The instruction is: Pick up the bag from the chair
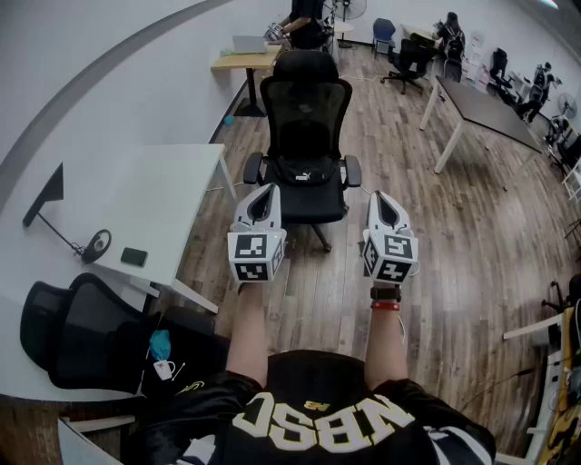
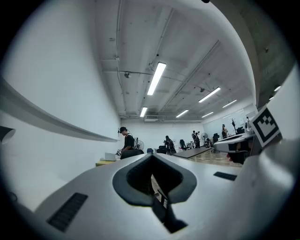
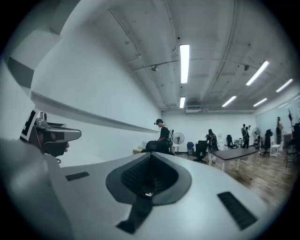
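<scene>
A black office chair stands on the wood floor straight ahead. A small black bag lies across its seat, between the armrests. My left gripper is held just short of the seat's front left corner, jaws together with nothing in them. My right gripper hovers off the chair's right armrest, also shut and empty. In the left gripper view the left gripper points level across the room. In the right gripper view the right gripper frames the chair's mesh and the bag's strap through the hole in its jaws.
A white desk with a phone stands at the left, close to the chair. A second black chair sits at the lower left. A grey table is at the right. A person stands at a wooden desk behind.
</scene>
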`<state>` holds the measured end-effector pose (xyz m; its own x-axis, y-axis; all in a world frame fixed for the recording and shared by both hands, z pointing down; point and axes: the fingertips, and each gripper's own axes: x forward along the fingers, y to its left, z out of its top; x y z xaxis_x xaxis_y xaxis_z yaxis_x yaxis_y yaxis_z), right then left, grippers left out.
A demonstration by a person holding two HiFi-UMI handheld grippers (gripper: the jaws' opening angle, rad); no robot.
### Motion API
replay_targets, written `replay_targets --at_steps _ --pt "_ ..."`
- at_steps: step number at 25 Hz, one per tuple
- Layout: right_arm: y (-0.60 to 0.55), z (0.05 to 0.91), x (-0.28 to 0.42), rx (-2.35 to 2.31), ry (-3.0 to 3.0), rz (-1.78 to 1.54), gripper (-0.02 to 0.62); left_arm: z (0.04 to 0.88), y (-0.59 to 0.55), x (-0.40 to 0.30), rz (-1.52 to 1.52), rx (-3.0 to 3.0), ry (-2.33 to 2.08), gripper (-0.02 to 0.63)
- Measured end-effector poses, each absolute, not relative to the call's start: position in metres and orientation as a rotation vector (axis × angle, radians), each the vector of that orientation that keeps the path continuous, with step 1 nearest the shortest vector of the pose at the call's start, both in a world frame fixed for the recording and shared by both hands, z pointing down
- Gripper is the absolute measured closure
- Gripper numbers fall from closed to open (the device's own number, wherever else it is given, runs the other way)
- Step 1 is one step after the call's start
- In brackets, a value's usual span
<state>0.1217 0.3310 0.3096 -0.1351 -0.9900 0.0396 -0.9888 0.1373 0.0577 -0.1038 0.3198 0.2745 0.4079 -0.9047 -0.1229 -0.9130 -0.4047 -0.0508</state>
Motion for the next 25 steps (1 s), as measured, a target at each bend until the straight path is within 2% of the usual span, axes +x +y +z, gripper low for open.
replay_targets --at_steps 25 --pt "0.286 0.323 0.033 1.998 -2.334 0.029 0.586 0.295 0.266 -0.184 0.169 -2.585 1.648 0.594"
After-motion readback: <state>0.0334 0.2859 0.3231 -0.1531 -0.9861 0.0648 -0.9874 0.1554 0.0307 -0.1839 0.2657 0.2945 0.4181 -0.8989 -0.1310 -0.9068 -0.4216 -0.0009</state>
